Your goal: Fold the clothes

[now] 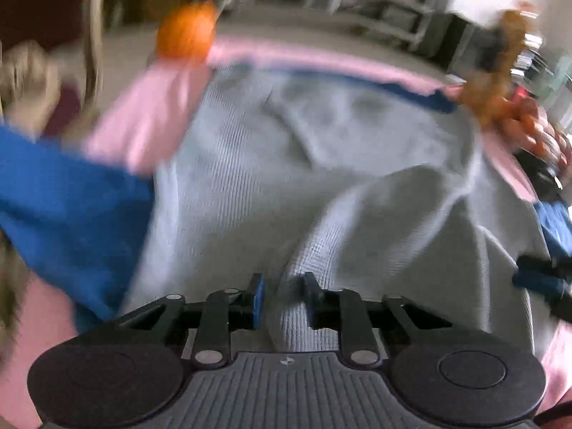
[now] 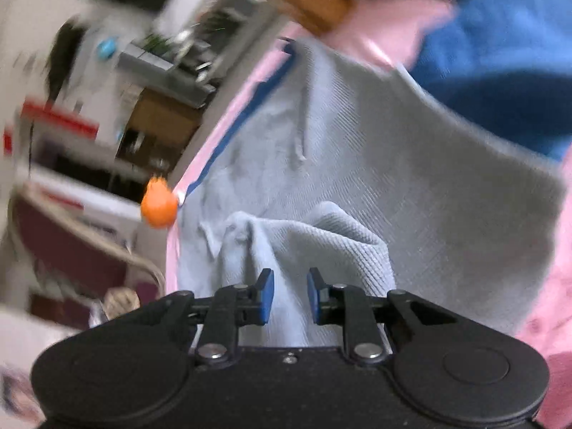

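A light grey-blue knit garment (image 1: pixel 271 164) lies spread over a pink cloth-covered surface (image 1: pixel 150 114). My left gripper (image 1: pixel 284 296) is shut on a raised fold of the garment, which bunches between the blue pads. In the right wrist view the same garment (image 2: pixel 393 164) fills the middle. My right gripper (image 2: pixel 290 295) is shut on another lifted fold of it (image 2: pixel 286 243). The right gripper also shows at the right edge of the left wrist view (image 1: pixel 543 279). Both views are motion-blurred.
A blue garment (image 1: pixel 68 214) lies to the left on the pink cloth, and shows at the top right in the right wrist view (image 2: pixel 500 53). An orange ball (image 1: pixel 187 34) and a brown plush toy (image 1: pixel 500 82) sit at the surface's far edge. Shelves and furniture stand beyond.
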